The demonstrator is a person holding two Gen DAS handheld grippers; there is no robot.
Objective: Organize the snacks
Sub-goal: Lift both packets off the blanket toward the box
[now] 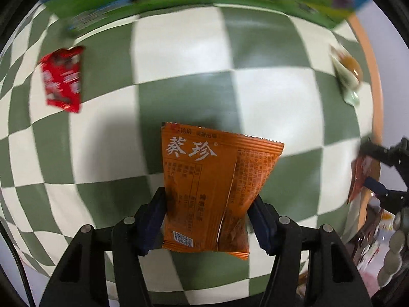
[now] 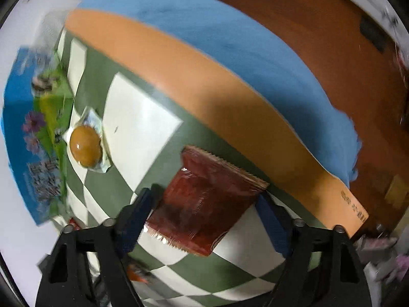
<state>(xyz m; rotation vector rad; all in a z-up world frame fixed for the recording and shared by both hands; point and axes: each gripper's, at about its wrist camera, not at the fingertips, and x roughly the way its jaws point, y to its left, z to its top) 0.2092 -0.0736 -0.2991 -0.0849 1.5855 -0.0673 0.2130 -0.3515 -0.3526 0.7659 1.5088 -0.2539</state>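
Two grippers, one snack packet between each pair of jaws.
Left gripper (image 1: 208, 220) pinches the orange packet (image 1: 207, 186) — long axis running away from it; right gripper (image 2: 204, 220) straddles the dark red packet (image 2: 204, 199) near the right edge of the checked worktop (image 1: 179, 51), contact unclear. Red packet (image 1: 62, 79) lies far left.

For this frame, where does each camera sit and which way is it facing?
Left wrist: on the left gripper, facing down at the checkered cloth; both its fingers squeeze an orange packet.
Right wrist: on the right gripper, tilted down toward the table's orange edge; its fingers flank a dark red packet, contact unclear.
Shared: the cloth, the clear-wrapped brown snack, and the dark red packet, seen with the right gripper at the left view's right edge.
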